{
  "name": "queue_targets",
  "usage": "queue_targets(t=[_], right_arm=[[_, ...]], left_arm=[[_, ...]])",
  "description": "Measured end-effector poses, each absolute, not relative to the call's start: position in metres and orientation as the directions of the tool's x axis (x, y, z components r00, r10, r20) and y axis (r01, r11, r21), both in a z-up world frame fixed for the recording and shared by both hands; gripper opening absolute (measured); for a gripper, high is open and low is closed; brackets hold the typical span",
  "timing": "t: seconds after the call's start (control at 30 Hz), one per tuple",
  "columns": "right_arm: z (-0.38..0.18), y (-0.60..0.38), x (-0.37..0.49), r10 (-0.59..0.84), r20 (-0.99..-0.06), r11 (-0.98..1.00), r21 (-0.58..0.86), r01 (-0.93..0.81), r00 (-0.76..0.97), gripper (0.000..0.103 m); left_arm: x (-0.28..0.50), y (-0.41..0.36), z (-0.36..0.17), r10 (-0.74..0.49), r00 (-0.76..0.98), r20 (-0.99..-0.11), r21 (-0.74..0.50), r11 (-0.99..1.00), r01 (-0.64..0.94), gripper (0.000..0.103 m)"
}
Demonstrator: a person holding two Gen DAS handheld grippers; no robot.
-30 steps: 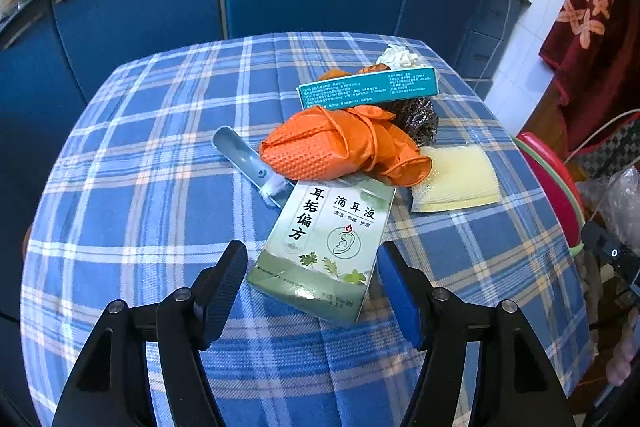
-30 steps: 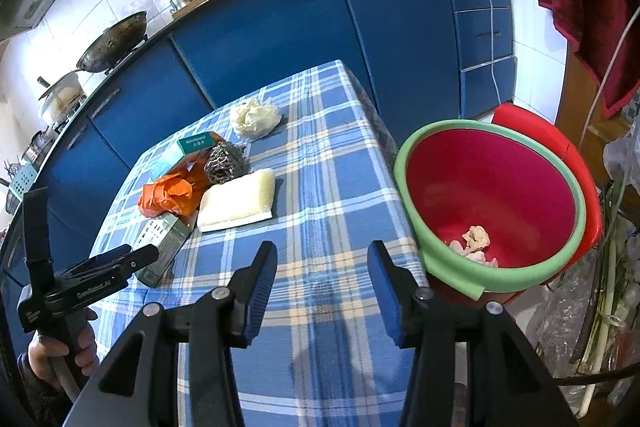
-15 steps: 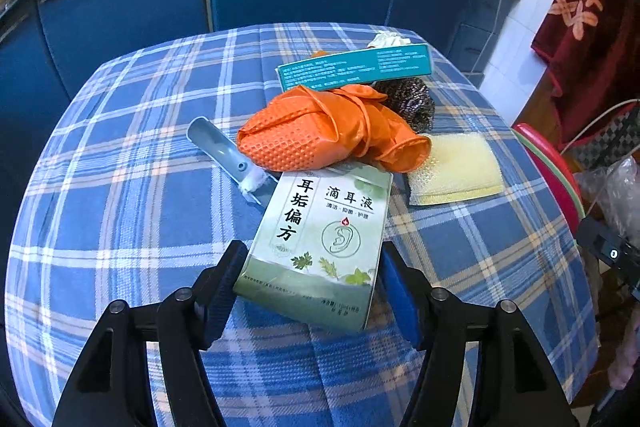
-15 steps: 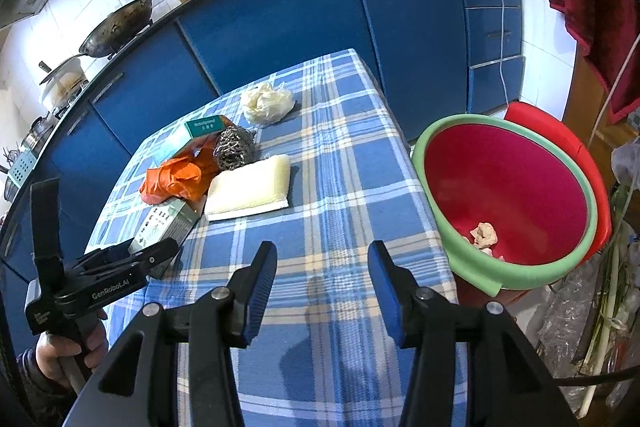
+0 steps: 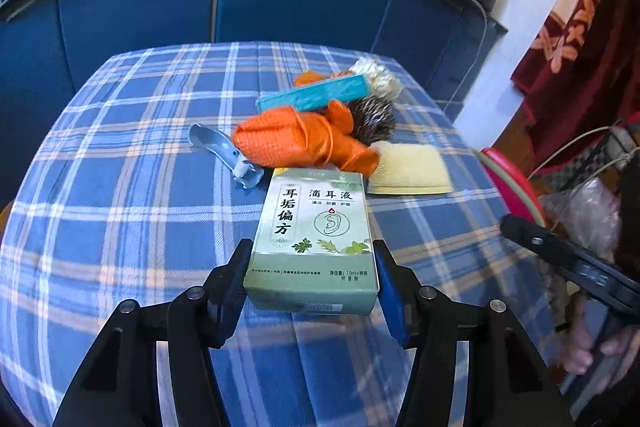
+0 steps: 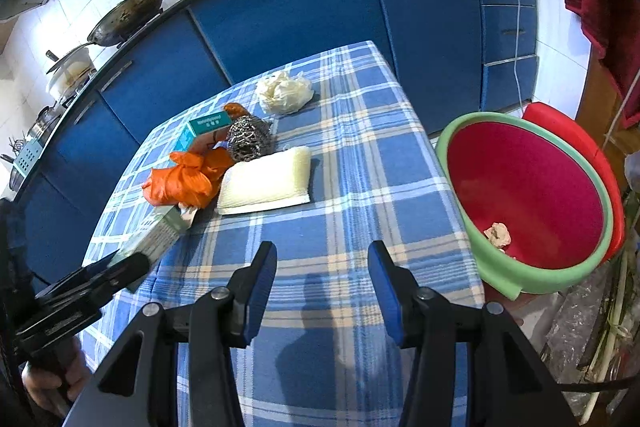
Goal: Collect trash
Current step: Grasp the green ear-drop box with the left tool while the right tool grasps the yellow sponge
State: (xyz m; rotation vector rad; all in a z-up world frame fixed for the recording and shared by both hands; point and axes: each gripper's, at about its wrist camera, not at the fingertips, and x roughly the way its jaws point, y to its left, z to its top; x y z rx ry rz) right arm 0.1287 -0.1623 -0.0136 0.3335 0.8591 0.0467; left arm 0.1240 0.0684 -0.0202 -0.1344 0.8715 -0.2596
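L tongs [image 5: 312, 281] gripping green box [image 5: 316, 227], level

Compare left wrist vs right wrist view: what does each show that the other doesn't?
Left wrist only: the printed top face of the green box between the left gripper's fingers, which flank its near end, and the grey scoop beside the orange glove.

Right wrist only: the inside of the red bin with a crumpled scrap in it, and the right gripper, open over bare tablecloth.

Both: glove, teal box, steel scourer, yellow sponge, white wad.
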Motion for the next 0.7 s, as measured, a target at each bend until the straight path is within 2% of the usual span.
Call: queue_targets(t=[0.43, 0.7], right_arm=[[-0.017, -0.143, 0.152, 0.206, -0.734, 0.949, 0.31, 0.05, 0.647, 0.051], [-0.025, -0.136, 0.177, 0.207, -0.735, 0.947, 0.315, 0.055, 0.646, 0.051]], left_arm=[[0.095, 0.109, 0.015, -0.231, 0.721, -0.654, -0.264, 0.962, 0.069, 0.059], [0.092, 0.129, 0.017, -0.192, 0.748, -0.636, -0.274, 0.962, 0.013, 0.059]])
